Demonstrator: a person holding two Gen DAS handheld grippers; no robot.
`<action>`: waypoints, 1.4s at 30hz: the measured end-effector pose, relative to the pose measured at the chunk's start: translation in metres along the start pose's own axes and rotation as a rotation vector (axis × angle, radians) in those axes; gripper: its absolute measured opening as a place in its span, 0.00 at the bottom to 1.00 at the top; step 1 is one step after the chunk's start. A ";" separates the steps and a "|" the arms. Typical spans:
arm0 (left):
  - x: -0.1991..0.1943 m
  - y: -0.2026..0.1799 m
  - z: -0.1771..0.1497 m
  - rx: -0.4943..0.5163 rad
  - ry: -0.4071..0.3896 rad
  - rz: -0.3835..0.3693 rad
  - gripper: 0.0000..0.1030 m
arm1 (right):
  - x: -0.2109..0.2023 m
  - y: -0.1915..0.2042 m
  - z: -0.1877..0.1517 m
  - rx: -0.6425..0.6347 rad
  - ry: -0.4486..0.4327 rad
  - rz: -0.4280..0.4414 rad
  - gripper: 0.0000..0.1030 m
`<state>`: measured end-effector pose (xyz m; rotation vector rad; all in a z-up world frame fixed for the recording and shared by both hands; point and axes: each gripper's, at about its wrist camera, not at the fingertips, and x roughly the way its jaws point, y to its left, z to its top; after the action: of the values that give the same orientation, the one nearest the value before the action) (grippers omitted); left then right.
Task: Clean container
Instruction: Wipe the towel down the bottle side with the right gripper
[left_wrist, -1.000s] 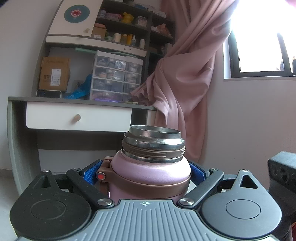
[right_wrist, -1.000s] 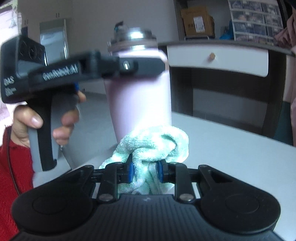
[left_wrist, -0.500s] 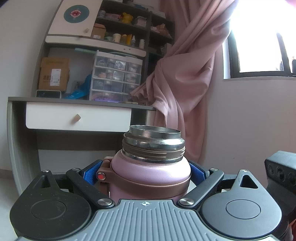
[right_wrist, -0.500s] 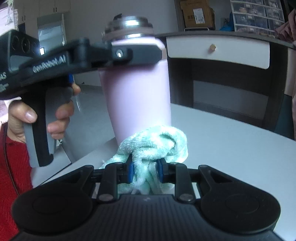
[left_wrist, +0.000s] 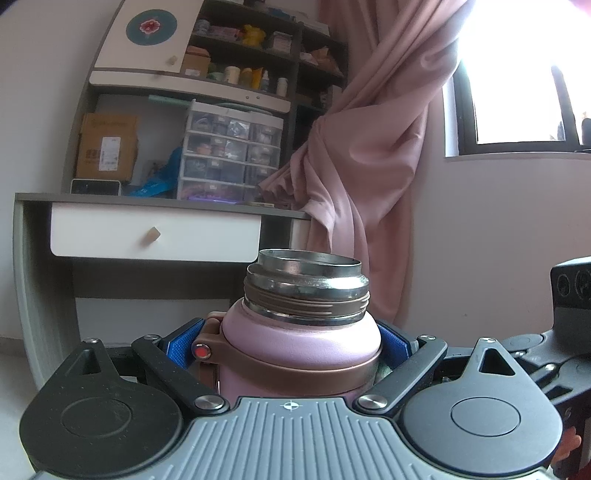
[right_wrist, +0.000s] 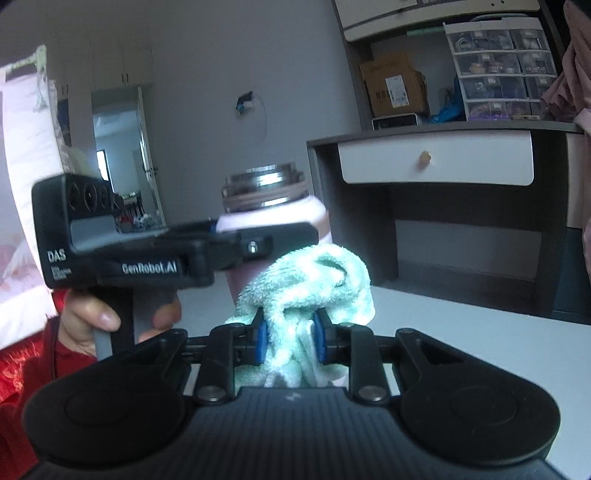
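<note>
On the side of the left gripper (right_wrist: 258, 245), white lettering reads "GenRobot.AI", with "DAS" near its back end and smaller print below that is too fine to read. Its blue-padded fingers (left_wrist: 183, 343) press on both sides of a pink flask (left_wrist: 301, 350), just below the shoulder. That flask is smooth and rounded, with a brown band around the shoulder, a red button at the hinge, and a bare, shiny threaded steel neck with no lid on it. Beside the flask, the right gripper (right_wrist: 290, 339) pinches a fluffy, pale green terry cloth (right_wrist: 310, 280), bunched into a loose knot that touches the flask's lower side and hides part of it. A hand (right_wrist: 92, 314) wraps the left gripper's grey handle next to a red sleeve (right_wrist: 22, 365). Below the flask lies a pale, flat table (right_wrist: 480, 343). Behind the flask stand a desk with a white drawer (left_wrist: 155, 230), a cardboard box (left_wrist: 107, 146) with a white label, clear plastic drawers (left_wrist: 229, 155) and a pink curtain (left_wrist: 369, 147).
</note>
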<state>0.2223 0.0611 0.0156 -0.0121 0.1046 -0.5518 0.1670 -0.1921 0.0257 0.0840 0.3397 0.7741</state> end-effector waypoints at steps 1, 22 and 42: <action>0.000 0.000 0.000 0.000 0.000 0.000 0.92 | -0.001 -0.002 0.001 -0.001 -0.009 0.004 0.24; -0.004 -0.004 -0.005 -0.005 -0.001 0.003 0.92 | 0.031 -0.016 -0.024 0.040 0.186 0.017 0.24; -0.002 -0.006 -0.003 0.001 0.001 0.001 0.92 | 0.030 -0.002 -0.024 -0.021 0.191 -0.026 0.24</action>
<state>0.2170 0.0568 0.0134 -0.0112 0.1056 -0.5508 0.1803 -0.1734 -0.0054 -0.0142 0.5130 0.7617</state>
